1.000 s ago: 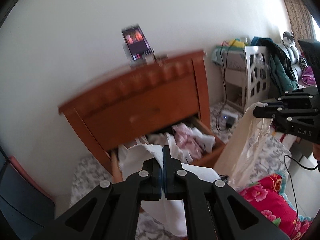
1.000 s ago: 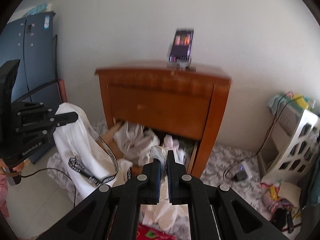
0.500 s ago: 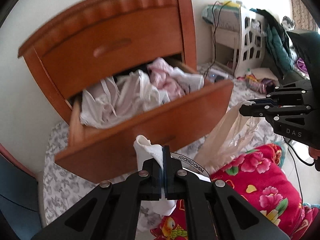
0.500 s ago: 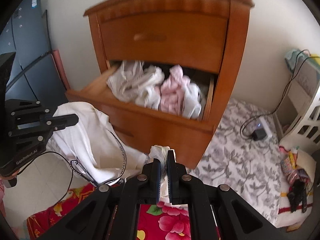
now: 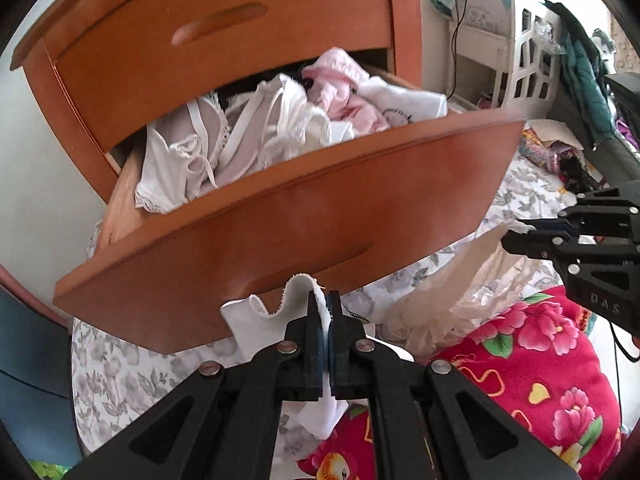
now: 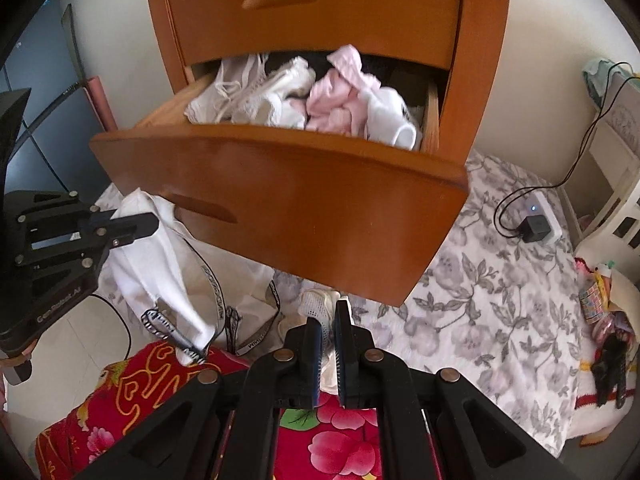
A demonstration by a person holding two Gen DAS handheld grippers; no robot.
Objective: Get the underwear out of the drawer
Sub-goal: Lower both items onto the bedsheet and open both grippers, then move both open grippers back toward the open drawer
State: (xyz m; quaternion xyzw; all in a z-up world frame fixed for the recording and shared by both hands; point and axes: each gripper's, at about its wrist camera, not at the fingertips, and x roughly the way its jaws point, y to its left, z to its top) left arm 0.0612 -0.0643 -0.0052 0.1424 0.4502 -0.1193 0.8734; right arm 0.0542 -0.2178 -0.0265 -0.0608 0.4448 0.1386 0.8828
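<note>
The wooden drawer (image 5: 300, 220) (image 6: 300, 184) stands pulled out, heaped with white underwear (image 5: 260, 136) (image 6: 256, 96) and a pink piece (image 5: 340, 80) (image 6: 340, 96). Below its front, my left gripper (image 5: 324, 304) (image 6: 148, 222) is shut on one edge of a white pair of underwear (image 5: 260, 320) (image 6: 160, 272) with a black-lettered waistband. My right gripper (image 6: 328, 316) (image 5: 516, 236) is shut on the other, mesh-like edge. The cloth sags between the two grippers, just above a red floral blanket (image 5: 540, 380) (image 6: 140, 392).
The nightstand's upper drawer (image 6: 320, 4) is closed. A grey floral mat (image 6: 480, 280) lies under the stand, with a black charger and cable (image 6: 534, 228) on it. A white lattice shelf (image 5: 532, 64) with clothes stands at the right, a blue cabinet (image 6: 40, 100) at the left.
Both grippers have sunk with the white underwear from above the drawer to below its front, and tilted further down. The phone on top of the nightstand has left the view.
</note>
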